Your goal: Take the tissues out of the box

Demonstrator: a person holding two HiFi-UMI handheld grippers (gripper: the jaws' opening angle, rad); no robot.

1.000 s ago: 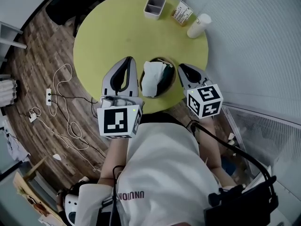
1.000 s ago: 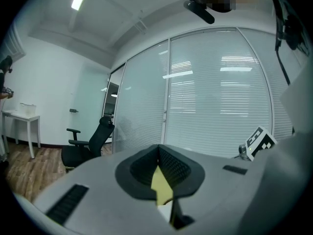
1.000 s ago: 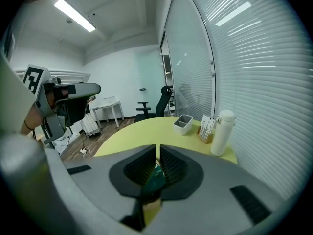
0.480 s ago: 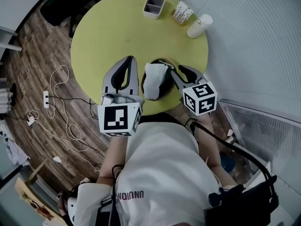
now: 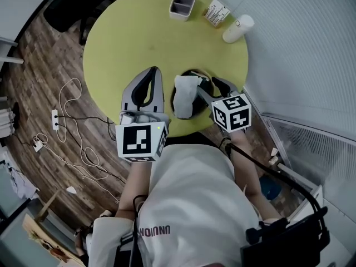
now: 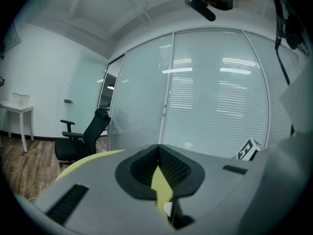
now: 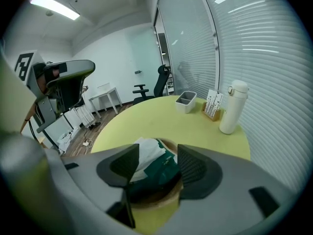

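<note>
My left gripper (image 5: pixel 154 71) has its jaws together with nothing between them. It hovers over the near part of the table (image 5: pixel 144 32), just left of the box (image 5: pixel 194 71). In the left gripper view (image 6: pixel 158 148) the pads meet at the tips.

My right gripper (image 5: pixel 211 89) points down at the box's right side. Its jaws stand apart and have just been opening. In the right gripper view (image 7: pixel 157 153) the box (image 7: pixel 156 199) shows in the gap, and the pads press on nothing.

The box is round with a wooden rim and sits at the table's near edge. A green pack (image 7: pixel 166 170) lies in it, and a white tissue (image 7: pixel 147 153) sticks up from its left side (image 5: pixel 183 90). The pack's white print is too small to read.

At the far edge stand a grey holder (image 5: pixel 182 5), a rack of packets (image 5: pixel 216 13) and a white bottle (image 5: pixel 238 28). The packets' print is unreadable.

My shirt (image 5: pixel 194 193) carries a word (image 5: pixel 154 231) that is upside down here, and I cannot read it with certainty. Each cube bears black-and-white square markers and no letters.
</note>
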